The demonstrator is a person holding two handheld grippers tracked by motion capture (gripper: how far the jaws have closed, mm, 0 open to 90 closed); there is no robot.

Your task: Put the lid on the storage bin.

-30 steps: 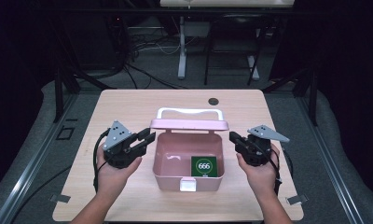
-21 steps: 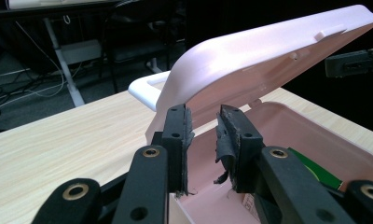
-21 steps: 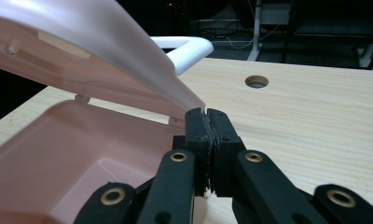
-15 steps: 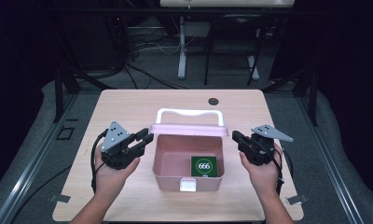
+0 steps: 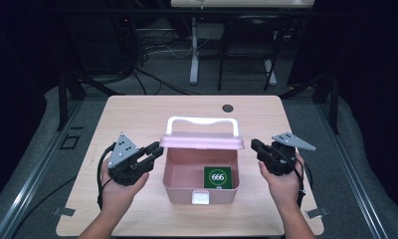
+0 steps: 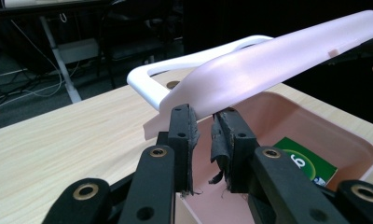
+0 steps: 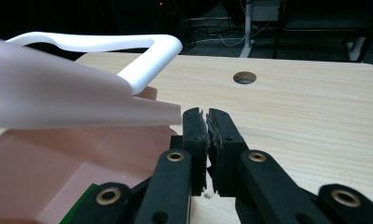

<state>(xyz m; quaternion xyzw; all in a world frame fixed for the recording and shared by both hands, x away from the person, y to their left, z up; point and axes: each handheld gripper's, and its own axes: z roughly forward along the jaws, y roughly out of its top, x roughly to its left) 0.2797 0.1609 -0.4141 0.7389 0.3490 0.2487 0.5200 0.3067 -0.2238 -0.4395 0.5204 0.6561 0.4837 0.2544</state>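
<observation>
The pale wooden counter [image 5: 137, 119] carries a pink plastic box [image 5: 199, 172] at the centre of the high view, its hinged pink lid [image 5: 202, 141] half raised, a white handle [image 5: 203, 122] behind it. A green card with a white ring [image 5: 217, 178] lies on the box floor, lower right.

The step looks like swinging the lid, so both lid ends should move level and together, keeping the hinge from twisting.

The left gripper [image 5: 152, 151], left of centre, has its jaws a narrow slit apart, tips at the lid's underside; whether they touch it I cannot tell. The right gripper [image 5: 255, 146], right of centre, has its jaws pressed together on nothing, just beside the lid's corner.
</observation>
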